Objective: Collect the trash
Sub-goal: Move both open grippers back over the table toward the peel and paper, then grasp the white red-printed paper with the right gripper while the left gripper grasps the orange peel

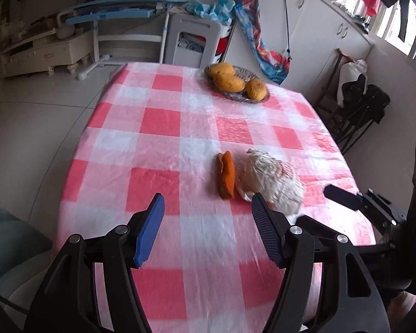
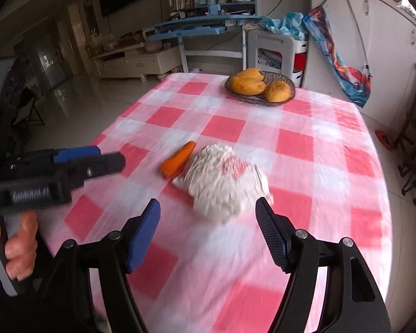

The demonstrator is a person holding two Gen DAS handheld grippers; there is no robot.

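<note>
Beyond right hand-held gripper [image 2: 208,208]: wrapper [image 2: 224,183], seemingly.

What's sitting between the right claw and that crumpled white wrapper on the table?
Nothing visible. The right claw is open, and only bare checked tablecloth lies between it and the white wrapper. The orange peel lies on the wrapper's far-left side.

Each black gripper [image 1: 206,204] [image 2: 208,208] has ribbed blue pads [image 1: 149,233], silver pivot screws and white lettering.
</note>
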